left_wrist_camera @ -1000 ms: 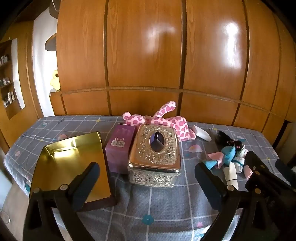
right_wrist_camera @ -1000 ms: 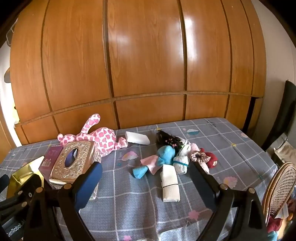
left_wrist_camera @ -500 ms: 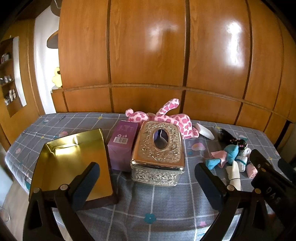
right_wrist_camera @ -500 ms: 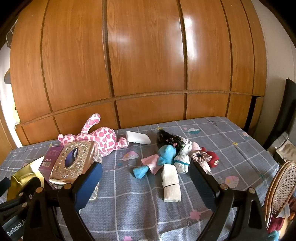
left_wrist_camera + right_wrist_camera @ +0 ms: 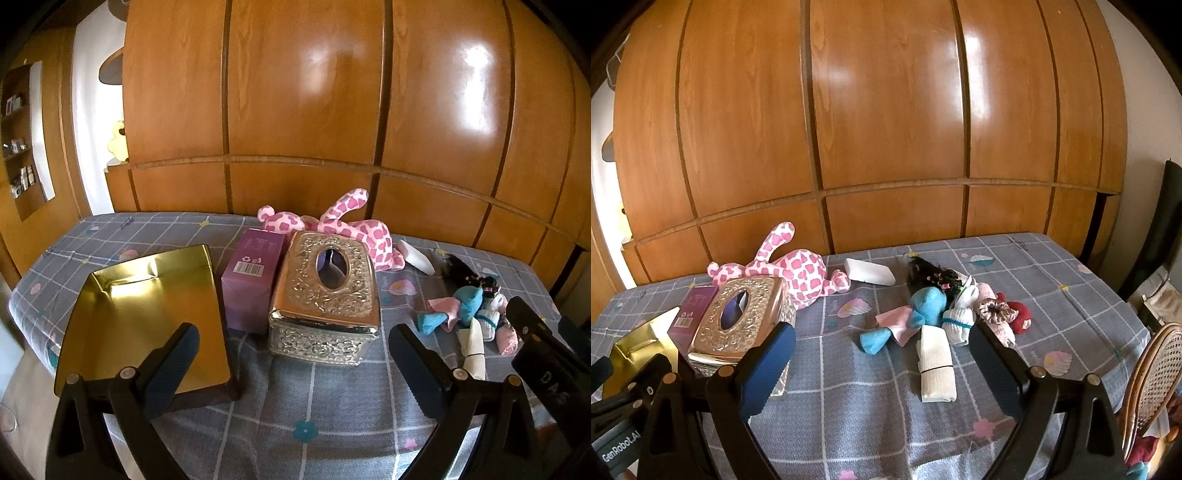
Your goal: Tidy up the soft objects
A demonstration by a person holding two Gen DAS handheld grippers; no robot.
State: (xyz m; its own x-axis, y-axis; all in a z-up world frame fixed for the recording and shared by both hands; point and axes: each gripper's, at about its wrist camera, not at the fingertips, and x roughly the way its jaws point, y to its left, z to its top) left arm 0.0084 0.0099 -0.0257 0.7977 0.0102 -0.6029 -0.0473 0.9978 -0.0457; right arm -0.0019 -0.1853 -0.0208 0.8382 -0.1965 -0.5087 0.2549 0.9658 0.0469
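A pink spotted plush toy (image 5: 332, 229) (image 5: 798, 271) lies at the back of the table against the wooden wall. A heap of soft things sits right of centre: a blue sock (image 5: 925, 306), a rolled white sock (image 5: 936, 363), a pink cloth (image 5: 897, 321), a dark hairy item (image 5: 929, 275) and a red-and-pink bundle (image 5: 1004, 314). That heap (image 5: 469, 310) also shows in the left wrist view. My left gripper (image 5: 295, 363) hangs open over the table's front edge, before the silver tissue box. My right gripper (image 5: 882, 367) is open too, just short of the white sock, holding nothing.
An ornate silver tissue box (image 5: 325, 299) (image 5: 738, 317) stands mid-table with a purple carton (image 5: 253, 280) beside it. An open gold tray (image 5: 144, 317) lies at the front left. A white oblong block (image 5: 870, 271) rests near the wall. A wicker chair back (image 5: 1152, 376) stands at the right.
The left gripper's view has risen and pulled back slightly, so the tissue box and tray sit a little lower and farther. The right gripper has barely moved. Both stay open.
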